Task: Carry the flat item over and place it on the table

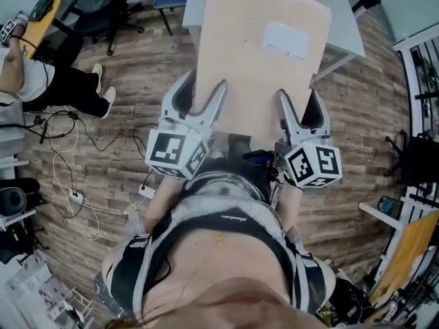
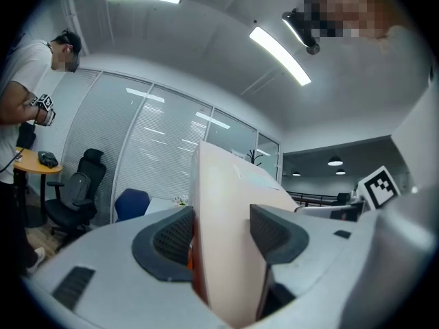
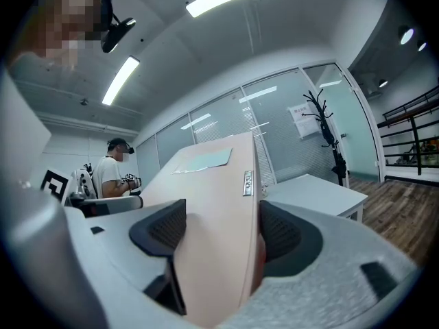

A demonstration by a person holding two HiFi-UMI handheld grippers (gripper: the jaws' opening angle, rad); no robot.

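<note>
**A:** Office, wood-plank floor (image 1: 137,88), glass partitions. Far left there's a seated person (image 1: 27,81) by a yellow table (image 1: 42,19). A black office chair (image 1: 103,9) stands next to them, and cables (image 1: 68,149) lie loose on the floor.

**B:** Left tong?

**A:** The left gripper (image 1: 203,86) is clenched on the near edge of the flat beige carton (image 1: 260,60), close to its left corner. In the left gripper view there is one pad on each face, both tight against it.

**B:** Where's the carton itself?

**A:** It's in the air, carried between the two grippers in front of the holder's torso, with the far end tilted up. A white label (image 1: 288,40) sits on the top face, toward the far right corner. In the head view the far end overlaps the grey table (image 1: 346,29). I can't tell whether they touch.

**B:** Right side?

**A:** The right gripper (image 1: 298,96) is clamped on the same near edge, close to the right corner, pads on both faces. The right gripper view also shows a small sticker (image 3: 248,182) on the carton's side edge. Further right, a coat stand (image 3: 322,129) stands by the glass.
</note>
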